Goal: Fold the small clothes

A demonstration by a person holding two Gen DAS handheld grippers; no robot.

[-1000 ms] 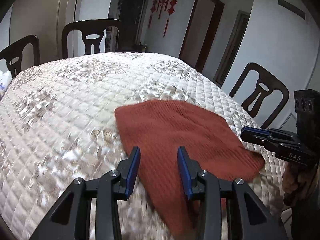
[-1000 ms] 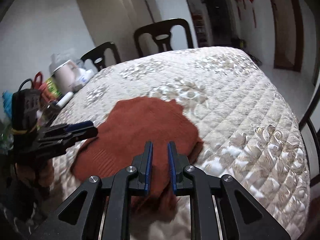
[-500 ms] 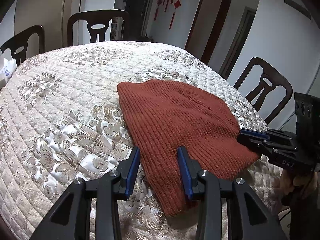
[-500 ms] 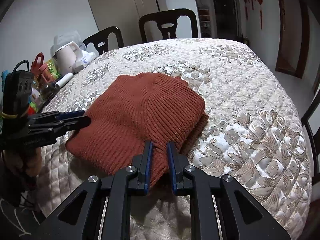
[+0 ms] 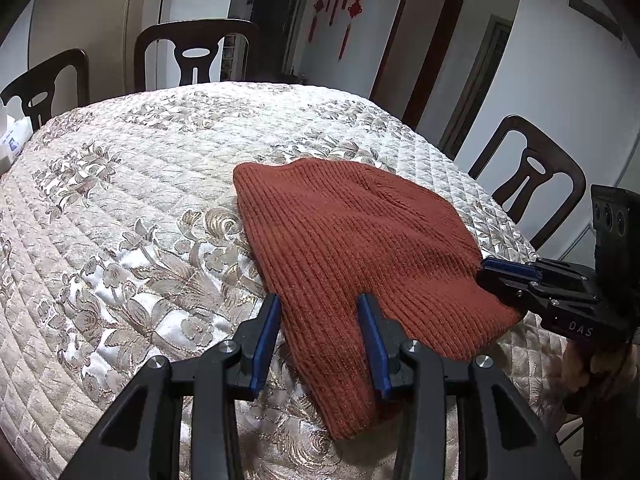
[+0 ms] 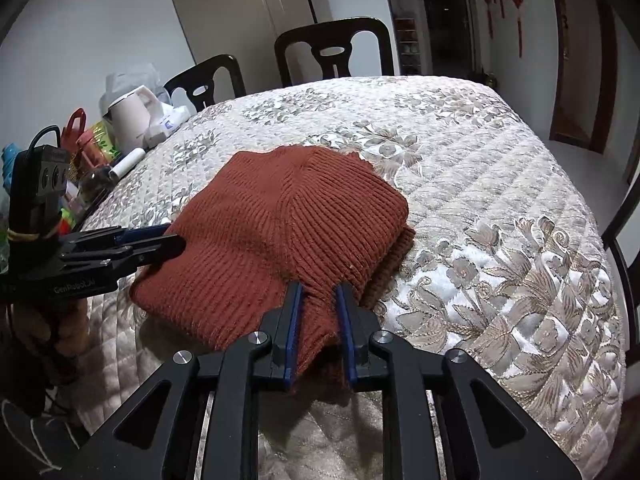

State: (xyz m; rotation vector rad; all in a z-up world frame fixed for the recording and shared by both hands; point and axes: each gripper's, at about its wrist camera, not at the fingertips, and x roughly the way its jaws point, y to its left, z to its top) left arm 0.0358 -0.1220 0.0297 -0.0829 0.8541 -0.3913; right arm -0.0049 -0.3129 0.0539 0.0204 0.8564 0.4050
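Observation:
A rust-red ribbed knit hat (image 5: 360, 248) lies flat on the quilted floral tablecloth (image 5: 132, 208). It also shows in the right wrist view (image 6: 280, 236). My left gripper (image 5: 320, 312) is open, its blue-padded fingers astride the hat's near corner. My right gripper (image 6: 318, 300) has its jaws parted a little, with the hat's other near corner bunched between the pads. The right gripper also appears at the hat's right edge in the left wrist view (image 5: 504, 276). The left gripper appears at the hat's left edge in the right wrist view (image 6: 160, 240).
Dark wooden chairs (image 5: 196, 56) stand around the round table. A white kettle (image 6: 132, 116), bottles and packets crowd the table's left edge in the right wrist view. Another chair (image 5: 528, 180) stands at the right. The table's front edge is close below both grippers.
Both grippers have drawn the hat back toward the near table edge and laid it flat. The right gripper's jaws have opened slightly around the corner.

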